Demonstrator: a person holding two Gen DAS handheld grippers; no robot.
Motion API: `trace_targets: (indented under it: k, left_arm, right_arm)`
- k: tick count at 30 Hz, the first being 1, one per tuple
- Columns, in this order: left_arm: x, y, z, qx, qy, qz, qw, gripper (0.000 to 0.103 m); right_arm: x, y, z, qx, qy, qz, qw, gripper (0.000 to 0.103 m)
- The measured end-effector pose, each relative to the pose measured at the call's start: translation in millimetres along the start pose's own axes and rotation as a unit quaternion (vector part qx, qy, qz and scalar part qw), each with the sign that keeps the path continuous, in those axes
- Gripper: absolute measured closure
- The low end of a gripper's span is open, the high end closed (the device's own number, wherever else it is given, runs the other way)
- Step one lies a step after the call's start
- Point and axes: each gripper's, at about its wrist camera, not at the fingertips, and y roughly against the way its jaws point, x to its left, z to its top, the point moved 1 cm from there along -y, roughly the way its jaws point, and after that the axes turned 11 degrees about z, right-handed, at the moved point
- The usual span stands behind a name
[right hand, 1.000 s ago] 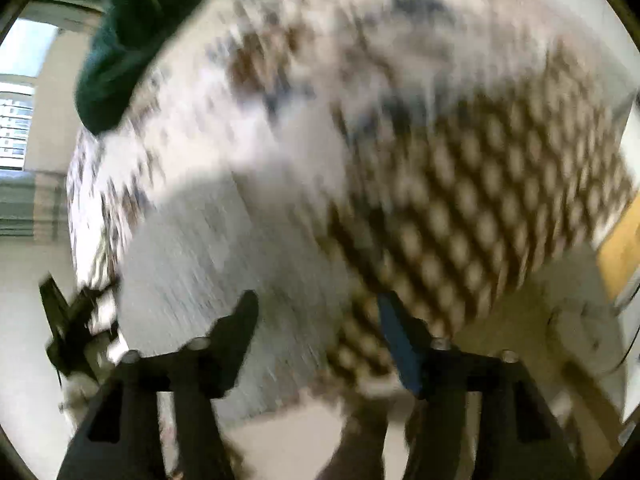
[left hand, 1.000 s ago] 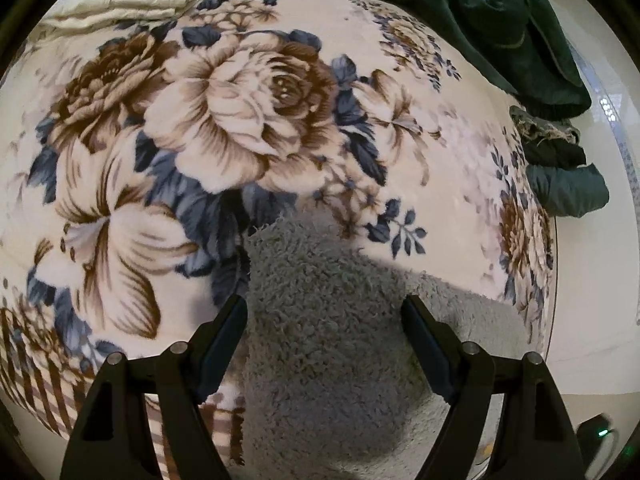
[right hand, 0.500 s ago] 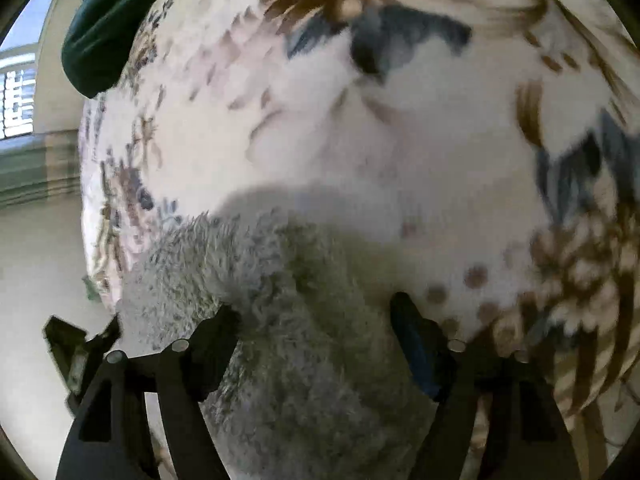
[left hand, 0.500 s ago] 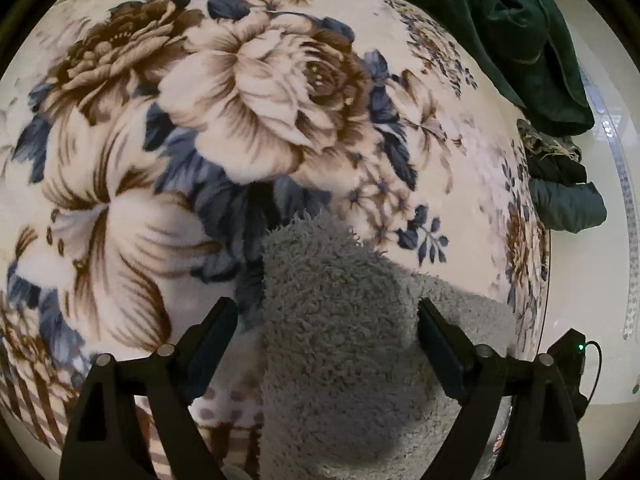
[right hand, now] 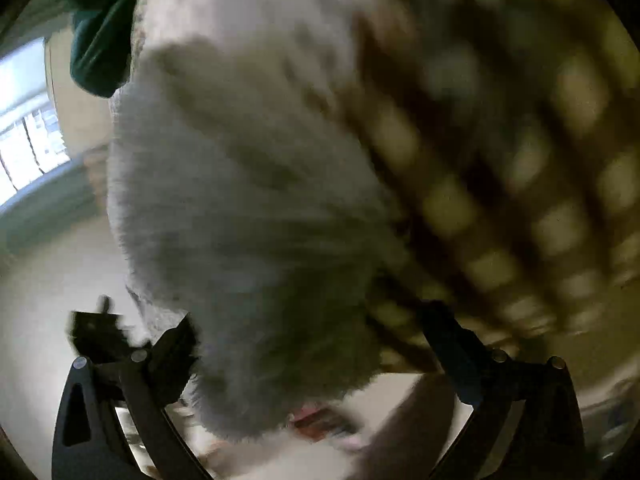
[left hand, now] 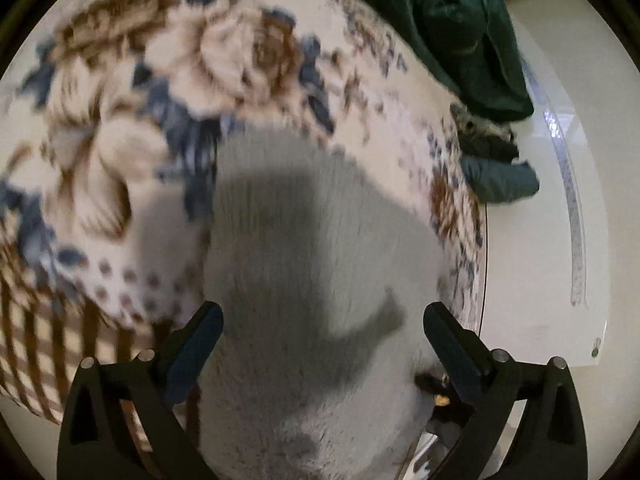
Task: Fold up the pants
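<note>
Both views pretty blurry. Fuzzy grey pants on floral blanket, cut off at bottom. Left gripper and right gripper spread wide over pants, gripping nothing.

Floral blanket (blurred), pale floor, bright window

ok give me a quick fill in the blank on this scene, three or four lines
1. The fluffy pants between the fingers of the left claw are ____ in colour.
2. The pants lie on a blanket printed with large ____.
3. Both the left claw and the right claw have their fingers spread ____.
4. The pile of clothes at the blanket's far edge is dark ____.

Missing words: grey; flowers; open; green
</note>
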Motion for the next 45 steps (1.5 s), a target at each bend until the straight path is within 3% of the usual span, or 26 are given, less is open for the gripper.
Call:
trace_targets:
  k: [4,7,14,17,18,19,21,24,29,35,39,45]
  left_arm:
    - [12.4,-21.0,-10.8,0.018,-0.001,0.019,0.9997,0.001]
    - [25.9,-30.2,-12.3,0.033,0.014,-0.002,0.9994,0.001]
    - [36.3,-46.9,-11.8,0.060,0.030,-0.046,0.9967,0.001]
    - [38.3,-48.7,-11.0,0.064,0.041,-0.059,0.9954,0.001]
    - [38.5,-48.0,-10.9,0.062,0.043,-0.063,0.9951,0.001]
    - [38.7,-46.1,-11.0,0.057,0.043,-0.071,0.9949,0.002]
    - [38.3,-39.6,-13.2,0.044,0.033,-0.078,0.9954,0.023]
    - [36.2,-25.0,-14.0,0.020,0.023,-0.094,0.9951,0.044]
    - [34.6,9.7,-7.9,-0.003,0.033,-0.116,0.9927,0.050]
    - [23.6,72.5,22.3,-0.036,0.026,-0.121,0.9916,0.050]
    - [35.9,119.8,59.5,-0.067,0.024,-0.128,0.9892,0.050]
    - [81.2,174.6,164.8,-0.106,0.032,-0.141,0.9838,0.050]
  right_arm:
    - [-11.1,-15.9,4.7,-0.004,0.001,0.060,0.998,0.000]
    - [-12.3,-20.1,5.9,0.006,0.003,0.082,0.997,0.000]
    - [13.8,-40.7,-1.6,0.050,0.060,0.068,0.995,0.000]
    - [18.2,-52.6,-0.3,0.038,0.067,0.058,0.995,0.000]
    - [21.7,-55.0,-1.6,0.031,0.072,0.054,0.995,0.006]
    - [27.9,-56.0,-5.2,0.021,0.085,0.048,0.995,0.025]
    - [37.0,-57.7,-12.9,0.016,0.097,0.055,0.994,0.051]
    - [53.2,-58.7,-25.7,-0.002,0.116,0.041,0.992,0.055]
    - [91.2,-62.0,-44.5,-0.024,0.133,0.047,0.990,0.058]
    - [163.4,-58.4,-62.4,-0.014,0.176,0.055,0.983,0.059]
    - [210.2,-56.6,-69.4,-0.005,0.205,0.056,0.977,0.059]
    - [304.4,-127.1,-62.0,-0.008,0.247,0.062,0.967,0.059]
